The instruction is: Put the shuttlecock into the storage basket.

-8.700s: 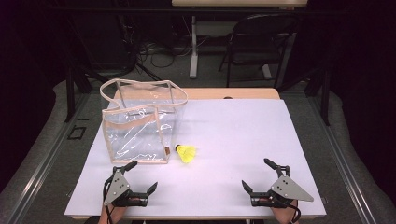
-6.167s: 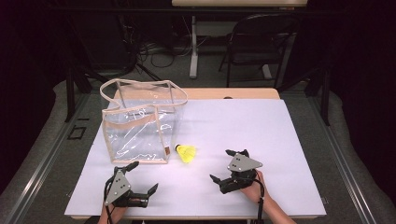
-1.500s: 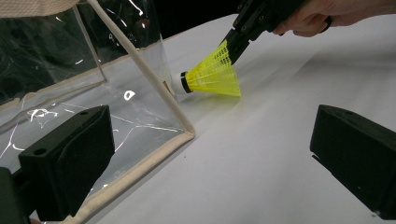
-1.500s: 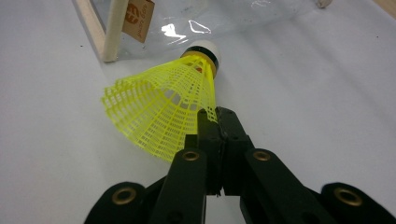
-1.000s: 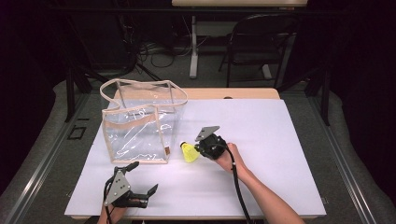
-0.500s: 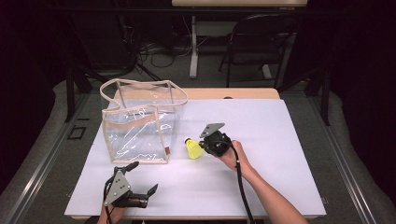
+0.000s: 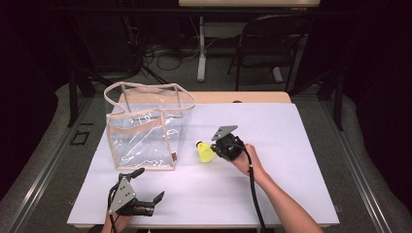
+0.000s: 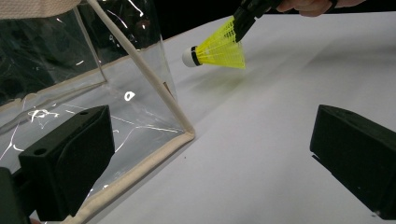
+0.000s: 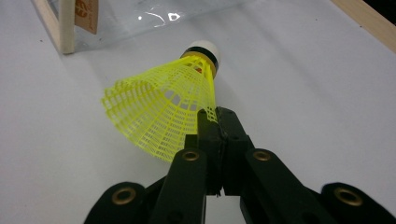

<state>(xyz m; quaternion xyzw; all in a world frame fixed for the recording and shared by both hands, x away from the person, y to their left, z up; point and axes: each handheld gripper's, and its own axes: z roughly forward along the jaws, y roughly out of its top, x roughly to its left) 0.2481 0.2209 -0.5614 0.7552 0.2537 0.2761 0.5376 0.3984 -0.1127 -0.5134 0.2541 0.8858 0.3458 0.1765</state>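
- The right tongs (image 9: 215, 122), jaws pressed together, pinch the mesh skirt of a yellow shuttlecock (image 9: 163, 107), now raised just off the white bench (image 7: 291, 145); half a second earlier it sat lower beside them.
- The left tongs (image 7: 145, 187), jaws wide and holding nothing, rest near the bench's front edge, where they have stayed throughout.
- The shuttlecock (image 7: 206, 151), cork end toward the clear tote bag (image 7: 145, 131), hangs just beside the bag's near corner.
- With the pickup apparently secured, the drop into the bag's open top looks like the step ahead.
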